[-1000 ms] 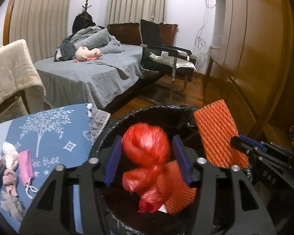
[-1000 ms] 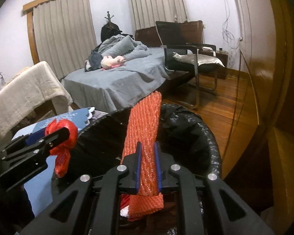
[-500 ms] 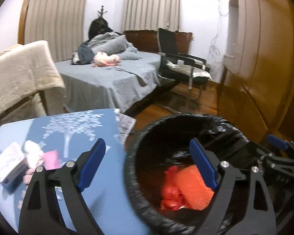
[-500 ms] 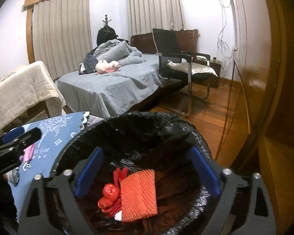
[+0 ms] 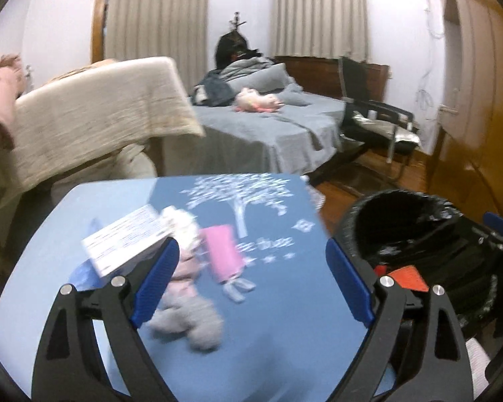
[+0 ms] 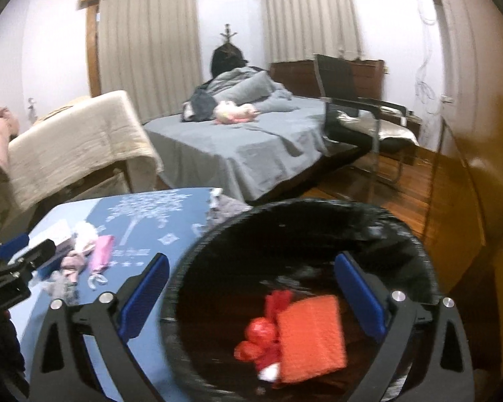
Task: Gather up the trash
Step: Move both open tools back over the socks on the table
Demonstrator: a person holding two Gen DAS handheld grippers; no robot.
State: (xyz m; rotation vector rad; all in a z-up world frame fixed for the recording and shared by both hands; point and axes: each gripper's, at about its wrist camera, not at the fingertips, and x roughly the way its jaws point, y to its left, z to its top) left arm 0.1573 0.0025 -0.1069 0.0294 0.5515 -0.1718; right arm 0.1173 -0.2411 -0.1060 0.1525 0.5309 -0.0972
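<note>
Left gripper (image 5: 251, 281): jaws spread wide, nothing between the pads; they hang over the blue table (image 5: 268, 351).
Right gripper (image 6: 251, 296): jaws have just been opening, now wide and empty, poised above the black bin (image 6: 419, 254).
Binned trash: orange foam net (image 6: 312, 336) and red bag (image 6: 258, 335) lie on the bin floor, below the right tongs.
Remaining trash: pink mask (image 5: 221, 256), white card box (image 5: 127, 244) and grey wad (image 5: 191, 318) sit just ahead of the left tongs.
Mask axis: long side runs away from the tongs, slightly slanted.
Nearer hand: left, by my judgement.
View difference: only the right view shows the bin's contents clearly.
</note>
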